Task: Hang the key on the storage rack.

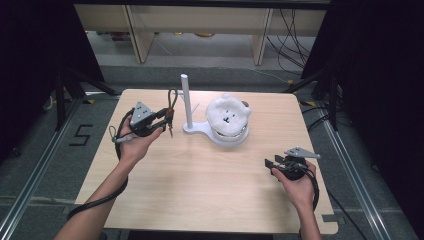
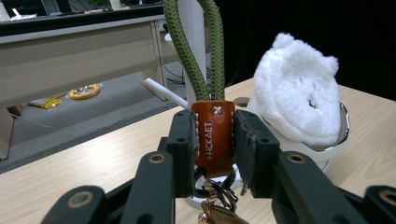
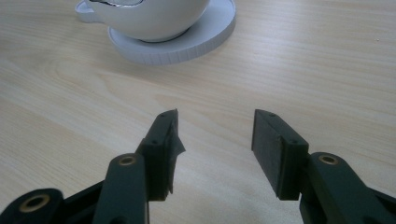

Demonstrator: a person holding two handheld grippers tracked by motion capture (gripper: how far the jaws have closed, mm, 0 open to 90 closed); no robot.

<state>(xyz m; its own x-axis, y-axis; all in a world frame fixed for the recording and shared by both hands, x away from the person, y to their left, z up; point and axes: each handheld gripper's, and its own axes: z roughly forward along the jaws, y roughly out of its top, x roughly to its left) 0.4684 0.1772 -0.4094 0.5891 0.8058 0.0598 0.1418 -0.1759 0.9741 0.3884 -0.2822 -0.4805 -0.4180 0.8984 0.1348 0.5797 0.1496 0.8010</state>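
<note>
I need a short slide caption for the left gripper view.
Left claw grips the brown leather tab of a green cord keychain before a white post.

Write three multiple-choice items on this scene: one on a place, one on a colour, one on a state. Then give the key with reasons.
1. Where does the white stand with the upright post sit?
A. on the wooden table, beside the fluffy white plush piece
B. on the floor
C. in the right hand

2. What colour is the braided cord loop above the brown leather tab?
A. red
B. olive green
C. blue

3. How do the jaws of the right gripper stand?
A. shut on the tab
B. shut on the stand
C. open, nothing between them

Key: 1 A, the stand's base rests on the wooden table next to the plush piece. 2 B, the cord is green in the left gripper view. 3 C, bare tabletop shows between the jaws.
</note>
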